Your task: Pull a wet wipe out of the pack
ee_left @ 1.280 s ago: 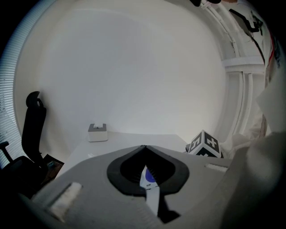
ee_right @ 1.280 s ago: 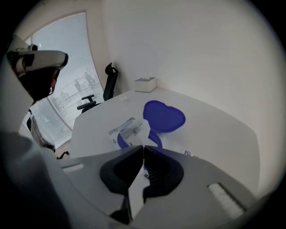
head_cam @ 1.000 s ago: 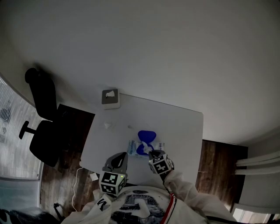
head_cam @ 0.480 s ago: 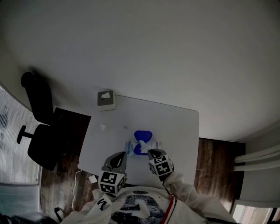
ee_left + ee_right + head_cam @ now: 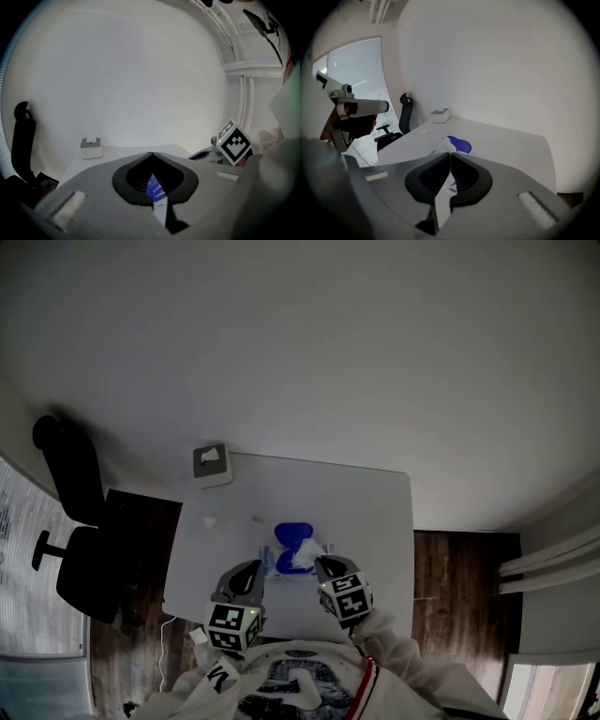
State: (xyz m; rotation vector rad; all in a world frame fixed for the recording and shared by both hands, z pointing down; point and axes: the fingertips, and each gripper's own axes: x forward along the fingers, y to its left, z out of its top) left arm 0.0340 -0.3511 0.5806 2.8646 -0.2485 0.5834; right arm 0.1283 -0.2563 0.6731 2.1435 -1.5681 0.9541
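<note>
The wet wipe pack (image 5: 281, 561) lies near the front edge of the white table (image 5: 366, 512), with its blue lid (image 5: 292, 532) flipped open. My left gripper (image 5: 262, 565) is shut on the pack's left end, and the blue-and-white wrapper (image 5: 156, 192) shows between its jaws. My right gripper (image 5: 317, 563) is just right of the opening, shut on a white wet wipe (image 5: 304, 555) that stands up out of the pack. In the right gripper view the wipe (image 5: 442, 202) hangs as a white strip between the closed jaws, above the blue lid (image 5: 458, 145).
A small white box (image 5: 213, 465) stands at the table's far left corner. Small white scraps (image 5: 211, 520) lie left of the pack. A black office chair (image 5: 70, 521) stands on the dark wood floor off the table's left side.
My right gripper has risen, drawing the white wipe further up out of the pack. The left gripper has stayed at the pack's end. The head view has shifted slightly.
</note>
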